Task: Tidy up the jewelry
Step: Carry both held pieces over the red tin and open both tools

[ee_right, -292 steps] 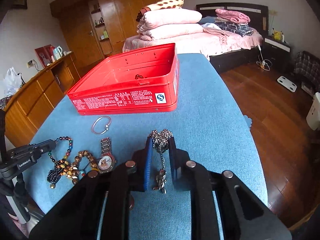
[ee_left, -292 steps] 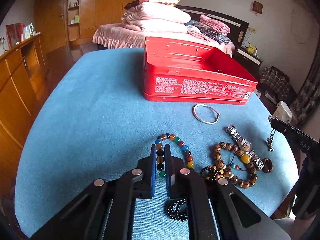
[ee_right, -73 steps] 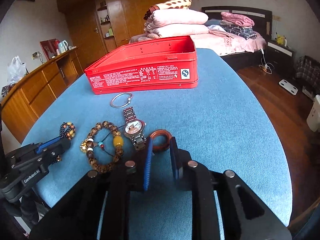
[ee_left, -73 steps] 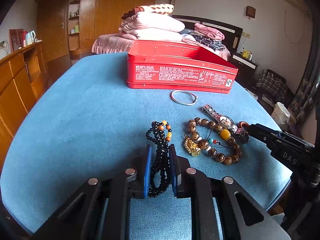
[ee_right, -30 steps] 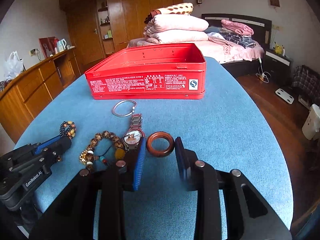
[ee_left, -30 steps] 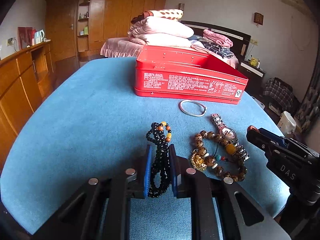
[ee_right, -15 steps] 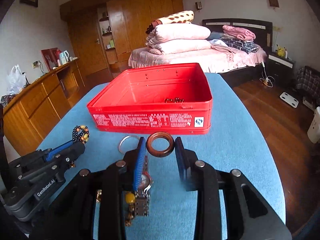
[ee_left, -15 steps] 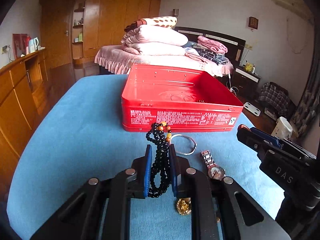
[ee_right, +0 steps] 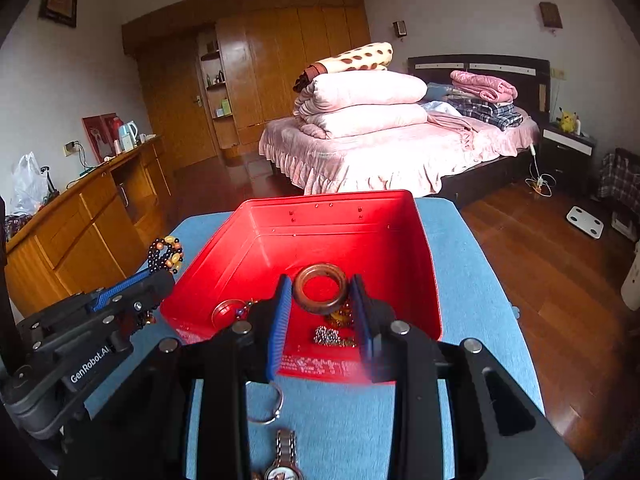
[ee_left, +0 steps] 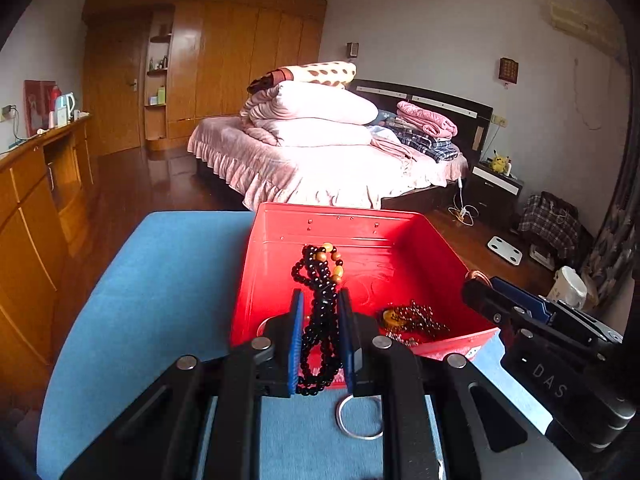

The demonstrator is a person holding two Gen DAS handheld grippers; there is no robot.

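My left gripper [ee_left: 321, 308] is shut on a black bead bracelet [ee_left: 320, 304] with a few orange beads, held over the near wall of the open red tin [ee_left: 332, 228]. My right gripper [ee_right: 320, 294] is shut on a brown wooden bangle [ee_right: 320, 289], held over the same red tin [ee_right: 332, 216]. Several bead pieces [ee_left: 416, 316] lie on the tin's floor. In the right wrist view the left gripper [ee_right: 158, 272] shows at the tin's left side with the black bracelet [ee_right: 166, 254] sticking out.
A silver bangle [ee_left: 358, 418] lies on the blue table [ee_left: 160, 280] just before the tin; it also shows in the right wrist view [ee_right: 264, 402], with a metal watch [ee_right: 284, 460] nearer me. A bed [ee_right: 400, 148] and wooden cabinets [ee_right: 80, 224] stand beyond the table.
Both grippers rose and moved forward from the loose jewelry to above the red tin, still holding the black bracelet and the wooden bangle.
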